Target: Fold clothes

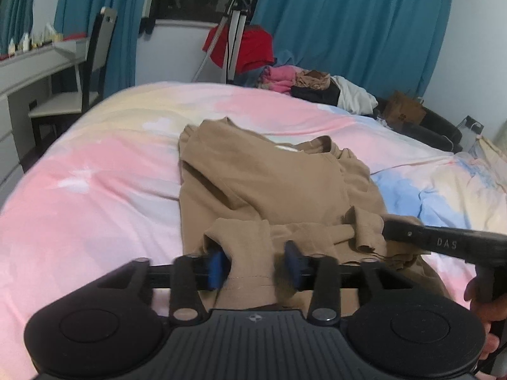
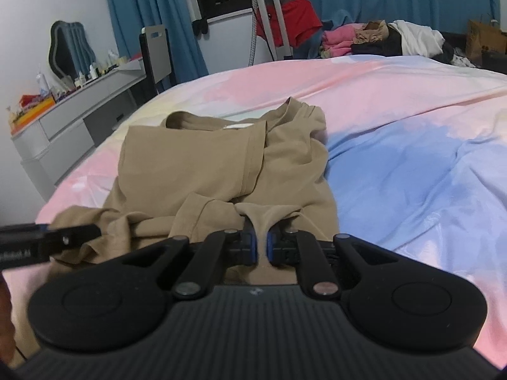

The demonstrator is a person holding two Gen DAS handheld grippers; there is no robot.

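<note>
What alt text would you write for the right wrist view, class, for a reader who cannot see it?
The right gripper pinches the near edge of a tan shirt lying partly folded on a pastel pink and blue bedspread. The left gripper's fingers enter from the left over the shirt's near corner. Behind stand blue curtains, a grey dresser and piled clothes.

At the far edge of the bed (image 2: 412,164), with its pink and blue cover, I see a heap of clothes (image 2: 374,39) and a red garment (image 2: 294,20) by a tripod (image 2: 269,15). Beyond the left edge stand a grey surface (image 2: 79,117) crowded with bottles, a mirror (image 2: 68,49) and a chair (image 2: 157,55); blue curtains (image 1: 348,22) flank the window.
</note>
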